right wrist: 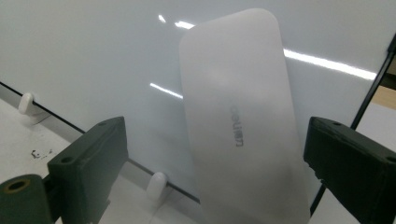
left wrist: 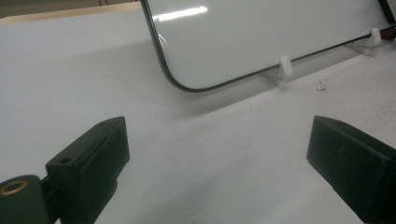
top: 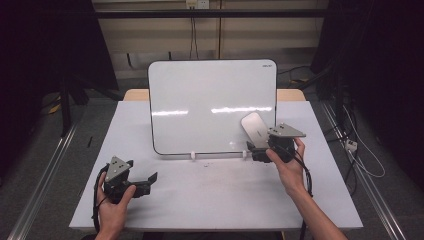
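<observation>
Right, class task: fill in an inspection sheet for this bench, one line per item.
Surface: white table, a few dark specks in front of the board.
Job's things: whiteboard propped on white clips; white eraser against its lower right part.
Clutter: nothing seen.
Grippers: left tool open, empty, low over the table; right tool open, eraser between its jaws, pads apart from it.
Cables: trailing from both tools.
Surroundings: dark curtains, floor rails, wall sockets.

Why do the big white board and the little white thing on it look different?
The whiteboard is much larger than the eraser that rests against its face. The whiteboard has a thin dark border; the eraser has none. The whiteboard stands propped in small white clips on the table, while the eraser sits tilted between the open right gripper jaws. Both are white with rounded corners.
</observation>
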Tool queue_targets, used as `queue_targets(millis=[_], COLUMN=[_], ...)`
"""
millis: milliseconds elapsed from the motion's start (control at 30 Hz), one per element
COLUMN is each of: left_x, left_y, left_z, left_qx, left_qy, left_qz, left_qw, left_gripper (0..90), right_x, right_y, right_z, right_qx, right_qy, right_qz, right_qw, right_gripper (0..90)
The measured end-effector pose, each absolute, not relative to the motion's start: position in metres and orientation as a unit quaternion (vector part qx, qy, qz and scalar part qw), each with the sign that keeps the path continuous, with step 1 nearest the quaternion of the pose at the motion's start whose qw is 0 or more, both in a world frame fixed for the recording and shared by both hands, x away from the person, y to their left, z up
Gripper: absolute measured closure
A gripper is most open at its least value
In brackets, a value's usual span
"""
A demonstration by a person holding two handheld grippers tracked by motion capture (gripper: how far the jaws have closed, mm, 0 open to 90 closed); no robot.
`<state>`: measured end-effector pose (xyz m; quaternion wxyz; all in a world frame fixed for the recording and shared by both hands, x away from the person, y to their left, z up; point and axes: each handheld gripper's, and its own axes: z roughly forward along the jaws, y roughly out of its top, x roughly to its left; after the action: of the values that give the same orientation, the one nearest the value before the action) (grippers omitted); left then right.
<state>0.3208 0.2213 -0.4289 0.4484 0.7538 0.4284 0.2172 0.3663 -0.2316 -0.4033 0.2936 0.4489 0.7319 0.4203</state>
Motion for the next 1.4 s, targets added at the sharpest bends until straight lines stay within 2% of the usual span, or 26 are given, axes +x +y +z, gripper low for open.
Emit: queue_targets(millis=[500,667,1400], left_x=[0.323,0.321,0.320], left_y=[0.225,0.225,0.228], left_z=[-0.428,-0.428,-0.428], left_qx=[0.749,0.745,0.740], left_qy=[0.435,0.435,0.443], left_qz=[0.217,0.218,0.224], left_qw=[0.451,0.457,0.454], left_gripper=[5.8,6.3,5.8], right_x=[0.338,0.327,0.282], right_y=[-0.257,-0.265,-0.295], right_z=[-0.404,-0.413,-0.443], right_qx=[0.480,0.488,0.521], right_qy=[0.711,0.698,0.668], right_qz=[0.414,0.418,0.426], right_qw=[0.303,0.315,0.318], right_gripper=[8.6,9.8,9.8])
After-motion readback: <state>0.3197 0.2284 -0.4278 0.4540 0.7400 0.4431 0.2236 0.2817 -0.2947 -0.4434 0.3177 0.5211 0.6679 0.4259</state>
